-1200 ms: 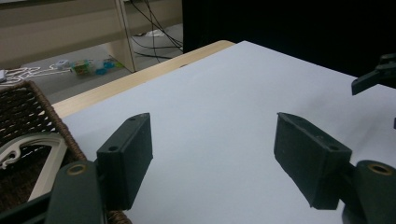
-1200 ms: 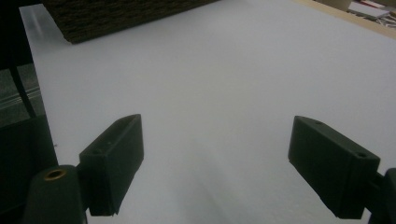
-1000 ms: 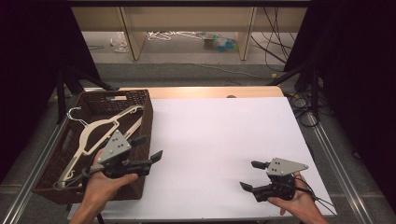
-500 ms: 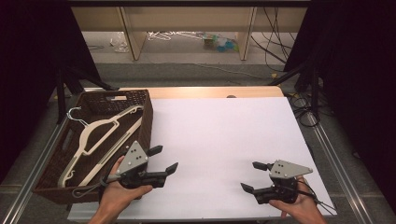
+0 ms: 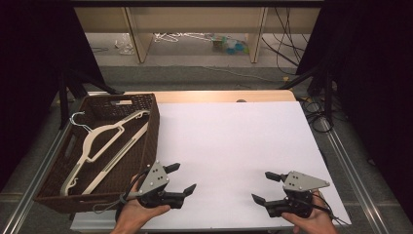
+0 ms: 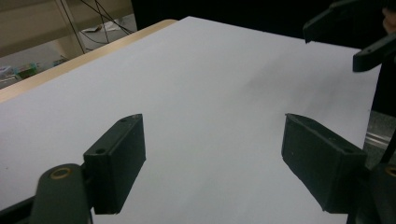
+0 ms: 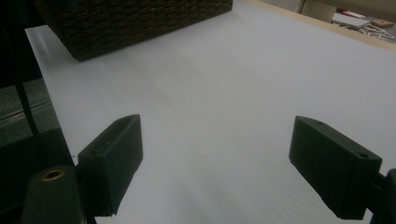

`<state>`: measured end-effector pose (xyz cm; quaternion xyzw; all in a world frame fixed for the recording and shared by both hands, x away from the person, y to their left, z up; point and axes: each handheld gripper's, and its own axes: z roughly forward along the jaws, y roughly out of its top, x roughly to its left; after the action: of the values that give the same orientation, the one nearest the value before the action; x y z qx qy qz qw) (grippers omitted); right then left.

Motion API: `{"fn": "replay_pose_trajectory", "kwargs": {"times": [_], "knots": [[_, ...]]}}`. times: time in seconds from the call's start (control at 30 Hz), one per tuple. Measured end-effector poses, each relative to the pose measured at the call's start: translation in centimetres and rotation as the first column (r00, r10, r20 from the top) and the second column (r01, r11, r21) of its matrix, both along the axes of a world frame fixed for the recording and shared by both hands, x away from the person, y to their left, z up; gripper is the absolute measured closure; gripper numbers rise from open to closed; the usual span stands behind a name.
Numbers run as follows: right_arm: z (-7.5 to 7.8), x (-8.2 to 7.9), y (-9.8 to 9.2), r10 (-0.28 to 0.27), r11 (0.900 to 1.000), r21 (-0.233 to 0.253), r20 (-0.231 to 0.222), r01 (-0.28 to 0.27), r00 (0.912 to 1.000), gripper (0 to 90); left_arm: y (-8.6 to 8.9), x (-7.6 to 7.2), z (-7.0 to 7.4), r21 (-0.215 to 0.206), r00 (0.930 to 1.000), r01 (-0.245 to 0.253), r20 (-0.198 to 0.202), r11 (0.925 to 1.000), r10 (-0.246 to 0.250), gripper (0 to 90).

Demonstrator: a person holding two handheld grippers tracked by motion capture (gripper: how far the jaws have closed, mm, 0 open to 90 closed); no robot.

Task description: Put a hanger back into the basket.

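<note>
Beside your left tongs (image 5: pixel 181 178) sits the wicker basket (image 5: pixel 146 141) of hangers (image 5: pixel 104 139), while both left and right tongs (image 5: pixel 265 187) gape empty over the white counter (image 5: pixel 234 136).

High overhead view; two low tongs-mounted views across shared white table (image 5: pixel 234 141).

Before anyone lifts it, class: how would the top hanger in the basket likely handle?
The hanger looks thin and pale, so probably light and stiff. Its wire hook may snag the basket weave. It lies over another hanger, so lifting could drag that one along.
</note>
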<state>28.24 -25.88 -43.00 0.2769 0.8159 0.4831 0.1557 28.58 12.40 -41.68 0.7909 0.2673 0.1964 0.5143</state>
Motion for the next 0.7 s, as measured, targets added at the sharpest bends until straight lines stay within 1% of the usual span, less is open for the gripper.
{"fn": "replay_pose_trajectory", "kwargs": {"times": [0.07,0.1,0.13,0.17,0.2,0.23,0.27,0.3,0.33,0.37,0.47,0.5,0.53,0.57,0.7], "knots": [[-0.03,-0.07,-0.02,-0.001,1.0,-0.001,-0.003,0.001,1.0,18.4,-0.05,-0.09,-0.28,0.0,1.0,0.006,-0.004,1.0,-0.006,21.3],[-0.08,-0.11,-0.05,-0.003,1.0,0.0,0.004,0.003,1.0,18.4,-0.1,-0.2,-0.55,-0.009,0.9998,0.008,-0.019,0.9999,-0.008,21.3],[-0.11,-0.17,-0.12,-0.008,1.0,-0.001,0.013,0.008,0.9999,18.4,-0.07,-0.29,-0.69,-0.004,0.9998,0.009,-0.018,1.0,-0.009,21.1],[-0.19,-0.33,-0.15,-0.01,1.0,0.006,-0.004,0.01,0.9999,18.4,0.0,-0.45,-0.85,-0.006,0.9997,0.013,-0.019,0.9999,-0.013,21.2],[-0.19,-0.33,-0.15,-0.01,1.0,0.006,-0.004,0.01,0.9999,18.4,0.0,-0.45,-0.85,-0.006,0.9997,0.013,-0.019,0.9999,-0.013,21.3],[-0.18,-0.41,-0.2,-0.012,1.0,0.007,-0.009,0.012,0.9999,18.3,0.07,-0.49,-0.9,-0.008,0.9997,0.019,-0.018,0.9998,-0.019,21.3],[-0.17,-0.42,-0.26,-0.018,1.0,0.006,0.011,0.018,0.9998,18.3,0.11,-0.64,-0.89,-0.012,0.9998,0.009,-0.017,0.9999,-0.009,21.1],[-0.15,-0.5,-0.27,-0.019,1.0,0.006,0.011,0.019,0.9998,18.2,0.25,-0.63,-0.83,-0.008,0.9999,0.015,-0.004,0.9999,-0.016,21.1],[-0.19,-0.57,-0.23,-0.02,1.0,0.013,0.018,0.019,0.9997,18.2,0.33,-0.76,-0.79,-0.02,0.9999,0.001,-0.011,0.9998,-0.001,21.1],[-0.13,-0.72,-0.25,-0.025,1.0,0.004,0.014,0.025,0.9996,18.0,0.43,-0.76,-0.71,-0.025,1.0,-0.003,-0.001,0.9997,0.003,21.1],[-0.16,-0.76,-0.22,-0.021,1.0,0.008,0.019,0.021,0.9996,17.0,0.69,-0.7,-0.56,-0.033,0.9999,-0.004,0.01,0.9994,0.004,20.8],[-0.15,-0.83,-0.19,-0.022,1.0,0.011,0.008,0.022,0.9997,17.0,0.74,-0.73,-0.56,-0.042,0.9998,-0.013,0.011,0.9991,0.013,20.8],[-0.15,-0.77,-0.2,-0.025,1.0,0.011,0.034,0.025,0.9991,16.8,0.77,-0.67,-0.58,-0.046,0.9999,-0.006,0.013,0.9989,0.007,20.4],[-0.15,-0.75,-0.22,-0.025,1.0,0.013,0.033,0.024,0.9991,16.8,0.8,-0.7,-0.59,-0.046,0.9999,-0.011,0.003,0.9989,0.011,19.7],[-0.28,-0.7,-0.26,-0.031,0.999,0.017,0.018,0.031,0.9994,16.7,0.81,-0.65,-0.69,-0.046,0.9999,-0.01,0.0,0.9989,0.01,18.3]]}}
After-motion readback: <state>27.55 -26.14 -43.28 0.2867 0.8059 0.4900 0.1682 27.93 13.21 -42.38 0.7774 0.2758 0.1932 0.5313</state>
